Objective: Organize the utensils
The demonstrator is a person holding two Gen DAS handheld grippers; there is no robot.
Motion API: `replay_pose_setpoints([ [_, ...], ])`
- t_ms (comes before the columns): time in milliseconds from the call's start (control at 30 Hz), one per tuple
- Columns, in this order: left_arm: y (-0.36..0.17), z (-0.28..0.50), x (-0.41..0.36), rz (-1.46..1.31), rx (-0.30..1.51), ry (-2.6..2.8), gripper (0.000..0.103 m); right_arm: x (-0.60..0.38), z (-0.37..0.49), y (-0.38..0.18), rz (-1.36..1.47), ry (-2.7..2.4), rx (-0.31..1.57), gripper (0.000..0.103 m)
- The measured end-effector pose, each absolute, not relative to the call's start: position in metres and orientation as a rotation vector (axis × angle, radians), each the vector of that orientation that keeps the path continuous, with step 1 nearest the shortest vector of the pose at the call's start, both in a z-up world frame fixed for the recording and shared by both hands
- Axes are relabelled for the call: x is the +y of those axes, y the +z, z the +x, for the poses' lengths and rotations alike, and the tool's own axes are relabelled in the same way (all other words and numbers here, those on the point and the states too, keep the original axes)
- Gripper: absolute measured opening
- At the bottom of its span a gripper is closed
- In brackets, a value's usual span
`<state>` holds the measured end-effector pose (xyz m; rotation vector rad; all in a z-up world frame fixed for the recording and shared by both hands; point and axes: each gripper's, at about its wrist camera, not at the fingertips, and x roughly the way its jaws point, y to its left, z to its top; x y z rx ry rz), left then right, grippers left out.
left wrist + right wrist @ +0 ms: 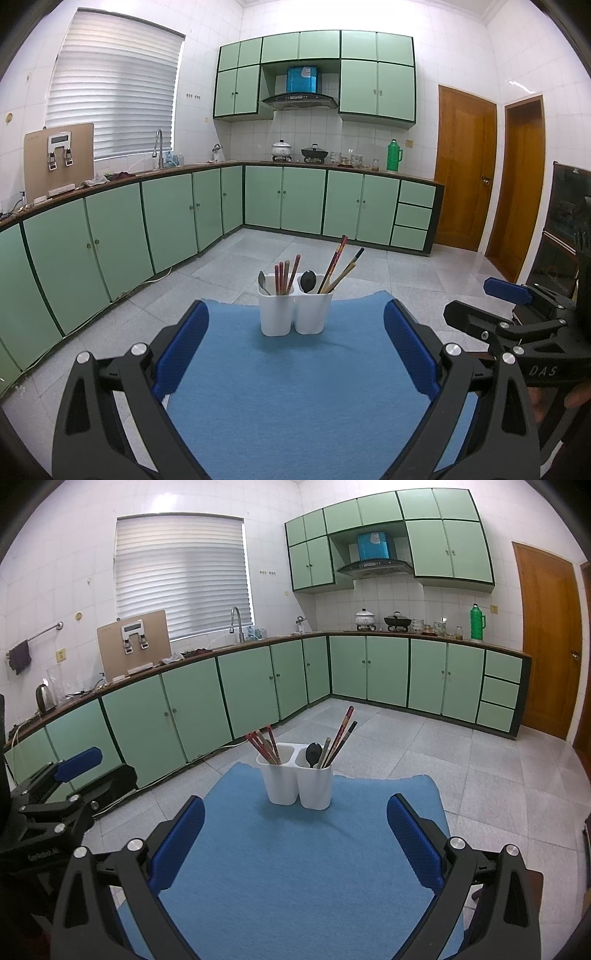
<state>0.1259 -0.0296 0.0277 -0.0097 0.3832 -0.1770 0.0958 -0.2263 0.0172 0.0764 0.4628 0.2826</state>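
A white two-compartment utensil holder (295, 314) (299, 784) stands at the far end of a blue cloth (295, 387) (295, 867). Its left compartment holds red chopsticks (286, 275) (264, 747) and a silver spoon (263, 282). Its right compartment holds a black spoon (307, 281) (314, 754) and several chopsticks (340, 267) (340, 738). My left gripper (295, 350) is open and empty above the cloth, short of the holder. My right gripper (295, 834) is open and empty too, beside it; it also shows at the right of the left wrist view (491, 302).
The cloth covers a small table over a grey tiled floor (258, 254). Green kitchen cabinets (184, 210) line the left and back walls. Two wooden doors (465, 166) stand at the right. The left gripper shows at the left edge of the right wrist view (77, 775).
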Motion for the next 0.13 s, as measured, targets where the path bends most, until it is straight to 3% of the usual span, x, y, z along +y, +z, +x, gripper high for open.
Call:
replay_pose_setpoints([
  [133,0.0285,0.127,-0.0298,-0.012,0.386,-0.174,0.093,-0.2279,0.0953,0.0165,0.076,0.282,0.463,0.097],
])
